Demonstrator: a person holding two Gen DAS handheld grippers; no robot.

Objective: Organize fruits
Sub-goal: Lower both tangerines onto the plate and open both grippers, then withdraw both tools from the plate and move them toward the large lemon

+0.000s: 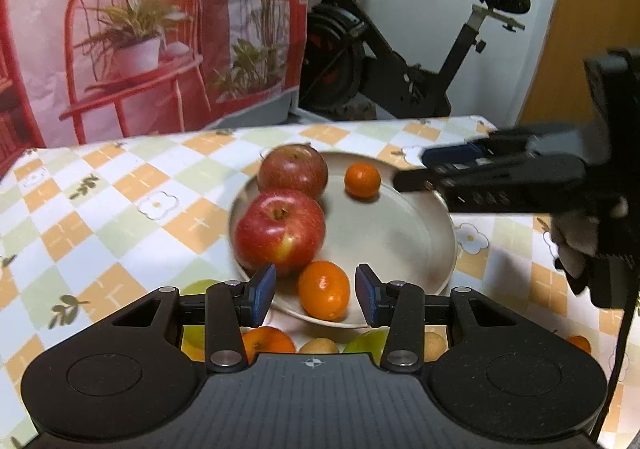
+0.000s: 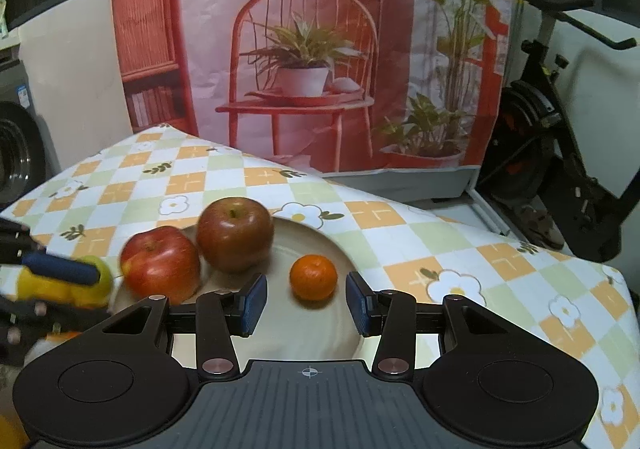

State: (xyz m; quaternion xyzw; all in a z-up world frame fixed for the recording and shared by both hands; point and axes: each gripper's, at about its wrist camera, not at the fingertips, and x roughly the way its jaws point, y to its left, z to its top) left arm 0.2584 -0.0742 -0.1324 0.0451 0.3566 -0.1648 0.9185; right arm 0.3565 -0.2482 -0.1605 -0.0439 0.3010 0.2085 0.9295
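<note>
A beige plate (image 1: 400, 233) holds two red apples (image 1: 280, 231) (image 1: 293, 171), a small orange (image 1: 362, 180) at the back and a larger orange (image 1: 324, 290) at the near rim. My left gripper (image 1: 316, 295) is open, its blue pads on either side of the larger orange without touching it. My right gripper (image 2: 306, 303) is open over the plate (image 2: 316, 329), just short of the small orange (image 2: 313, 277). The apples (image 2: 160, 263) (image 2: 235, 233) sit left of it. The right gripper also shows in the left wrist view (image 1: 428, 169) at the plate's right rim.
More fruit lies under the left gripper: an orange (image 1: 266, 343), green fruit (image 1: 366, 341) and brownish fruit (image 1: 318, 347). Yellow-green fruit (image 2: 60, 289) sits by the left gripper's finger (image 2: 60, 269). The checked tablecloth (image 1: 120, 209) ends near an exercise bike (image 1: 400, 49).
</note>
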